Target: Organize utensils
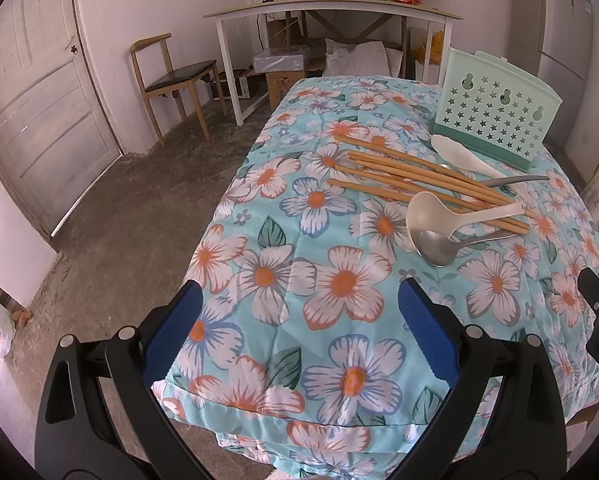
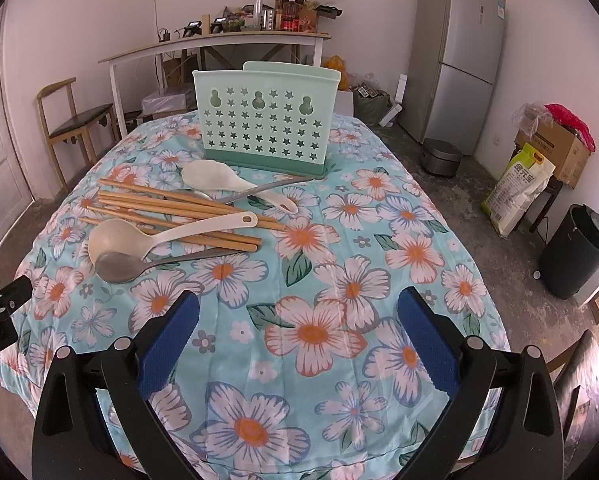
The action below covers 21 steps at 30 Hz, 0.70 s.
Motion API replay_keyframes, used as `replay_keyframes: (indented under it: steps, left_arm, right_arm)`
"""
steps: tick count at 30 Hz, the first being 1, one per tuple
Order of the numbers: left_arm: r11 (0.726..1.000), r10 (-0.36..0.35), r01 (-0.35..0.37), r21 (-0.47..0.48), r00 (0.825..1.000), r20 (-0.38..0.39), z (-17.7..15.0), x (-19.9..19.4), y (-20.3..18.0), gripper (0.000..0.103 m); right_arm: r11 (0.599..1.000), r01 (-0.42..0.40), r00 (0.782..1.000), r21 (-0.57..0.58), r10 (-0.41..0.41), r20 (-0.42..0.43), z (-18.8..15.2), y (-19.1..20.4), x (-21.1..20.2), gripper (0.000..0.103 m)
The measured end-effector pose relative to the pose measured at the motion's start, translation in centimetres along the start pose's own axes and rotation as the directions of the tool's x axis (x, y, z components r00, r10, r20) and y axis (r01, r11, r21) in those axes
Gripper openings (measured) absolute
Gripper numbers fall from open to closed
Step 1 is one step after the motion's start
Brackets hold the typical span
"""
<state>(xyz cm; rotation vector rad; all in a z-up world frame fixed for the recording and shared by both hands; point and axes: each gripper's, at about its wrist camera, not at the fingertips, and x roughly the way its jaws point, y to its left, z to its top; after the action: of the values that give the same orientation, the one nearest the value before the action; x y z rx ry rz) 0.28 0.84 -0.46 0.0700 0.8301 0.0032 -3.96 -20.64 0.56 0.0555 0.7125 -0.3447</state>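
A mint green utensil holder (image 2: 265, 124) with star holes stands upright at the far side of the flowered table; it also shows in the left wrist view (image 1: 495, 114). In front of it lie several wooden chopsticks (image 2: 171, 212) (image 1: 411, 176), a white rice paddle (image 2: 227, 182) (image 1: 459, 154), a cream ladle (image 2: 115, 238) (image 1: 431, 216) and a steel spoon (image 2: 119, 266) (image 1: 439, 246). Another steel handle (image 2: 267, 190) lies under the paddle. My left gripper (image 1: 299, 320) is open and empty above the near table edge. My right gripper (image 2: 299, 328) is open and empty, nearer than the utensils.
The flowered cloth (image 2: 339, 280) covers the table. A wooden chair (image 1: 167, 76) and a white desk (image 1: 331, 16) stand behind. A fridge (image 2: 459, 52), a rice bag (image 2: 519, 188) and a black bin (image 2: 575, 248) stand at the right.
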Motion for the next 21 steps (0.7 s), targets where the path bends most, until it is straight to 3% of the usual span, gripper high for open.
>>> replay_keyframes:
  steps: [21]
  left_arm:
    - [1.0,0.0,0.0,0.003,1.0,0.005,0.24,-0.29,-0.17,0.095]
  right_arm:
    - [1.0,0.007,1.0,-0.005,-0.007,0.008,0.35,0.05,-0.33,0.097]
